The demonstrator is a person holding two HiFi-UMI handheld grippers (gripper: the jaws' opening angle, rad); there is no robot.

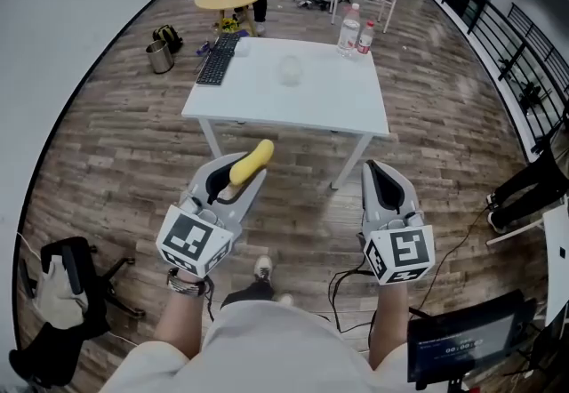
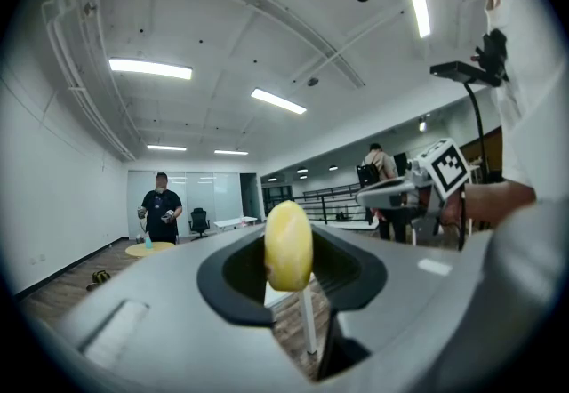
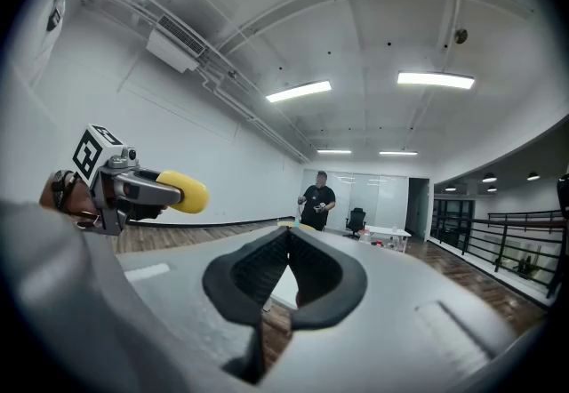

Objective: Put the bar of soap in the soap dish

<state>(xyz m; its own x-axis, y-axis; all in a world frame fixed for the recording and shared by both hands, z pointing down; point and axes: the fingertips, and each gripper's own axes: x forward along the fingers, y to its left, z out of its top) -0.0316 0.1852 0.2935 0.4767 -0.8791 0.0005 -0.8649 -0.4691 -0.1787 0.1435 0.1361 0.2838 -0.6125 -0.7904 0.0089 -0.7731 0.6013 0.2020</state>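
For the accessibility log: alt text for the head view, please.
The left gripper holds a yellow bar of soap over a wood floor; the right gripper beside it is shut and empty. Ahead stands a white table with a keyboard and two bottles.

Yellow oval soap bar (image 1: 252,161) clamped in left tool (image 1: 244,172), tilted up.

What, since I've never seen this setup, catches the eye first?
A yellow bar of soap is clamped in the left gripper, held above the wooden floor. Ahead stands a white table with a keyboard and two bottles; the right gripper is shut and empty.
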